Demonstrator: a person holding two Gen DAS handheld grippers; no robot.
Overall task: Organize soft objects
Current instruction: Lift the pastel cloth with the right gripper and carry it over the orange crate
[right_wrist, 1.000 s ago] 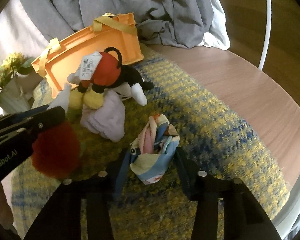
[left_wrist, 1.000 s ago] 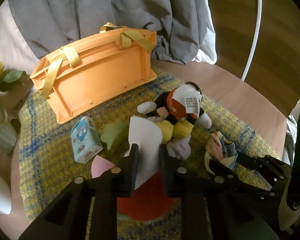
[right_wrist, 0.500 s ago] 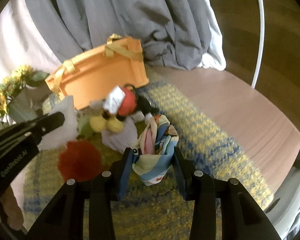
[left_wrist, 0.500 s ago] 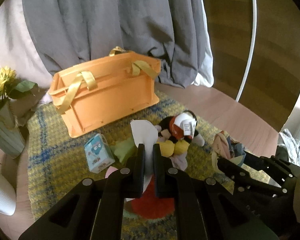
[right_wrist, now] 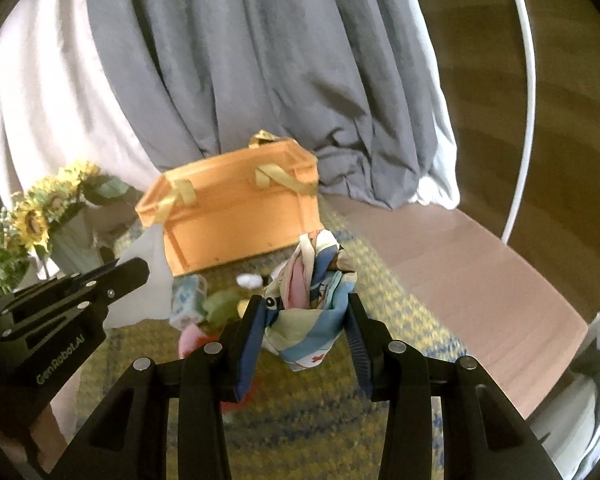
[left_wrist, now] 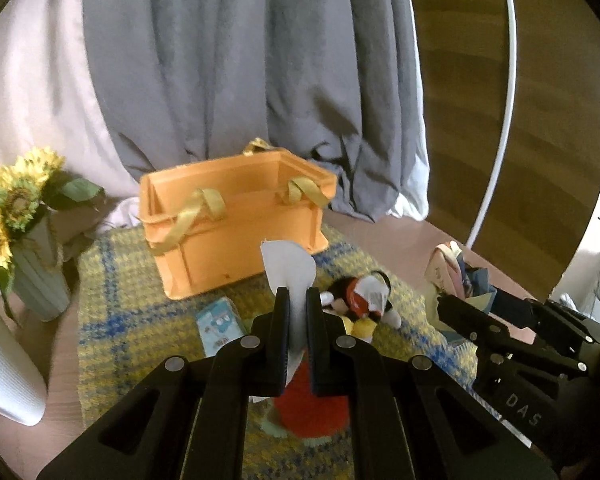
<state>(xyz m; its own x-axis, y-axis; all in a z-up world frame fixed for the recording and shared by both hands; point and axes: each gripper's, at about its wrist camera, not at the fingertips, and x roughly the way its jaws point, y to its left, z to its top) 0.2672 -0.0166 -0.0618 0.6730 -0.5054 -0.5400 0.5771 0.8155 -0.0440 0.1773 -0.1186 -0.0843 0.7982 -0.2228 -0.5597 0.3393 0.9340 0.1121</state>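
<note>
My left gripper (left_wrist: 298, 294) is shut on the white fabric part of a red-and-white soft toy (left_wrist: 288, 268) and holds it above the rug; its red body (left_wrist: 312, 408) hangs below. My right gripper (right_wrist: 306, 300) is shut on a bundled multicoloured cloth (right_wrist: 312, 284), lifted off the rug. The orange basket (left_wrist: 236, 232) with yellow ribbon handles stands open at the rug's far side, ahead of both grippers; it also shows in the right wrist view (right_wrist: 236, 216). A mouse plush (left_wrist: 360, 300) lies on the rug.
A yellow-blue woven rug (left_wrist: 112, 320) covers a round wooden table (right_wrist: 480, 272). A small blue carton (left_wrist: 220, 324) and a green soft item (right_wrist: 220, 300) lie near the basket. A sunflower vase (left_wrist: 28, 248) and a white ribbed vase (left_wrist: 4, 376) stand left. Grey curtain (left_wrist: 240, 60) hangs behind.
Both grippers have risen from the rug with their loads. The left closed tighter on the white fabric. The basket now sits further below and ahead in both views.
</note>
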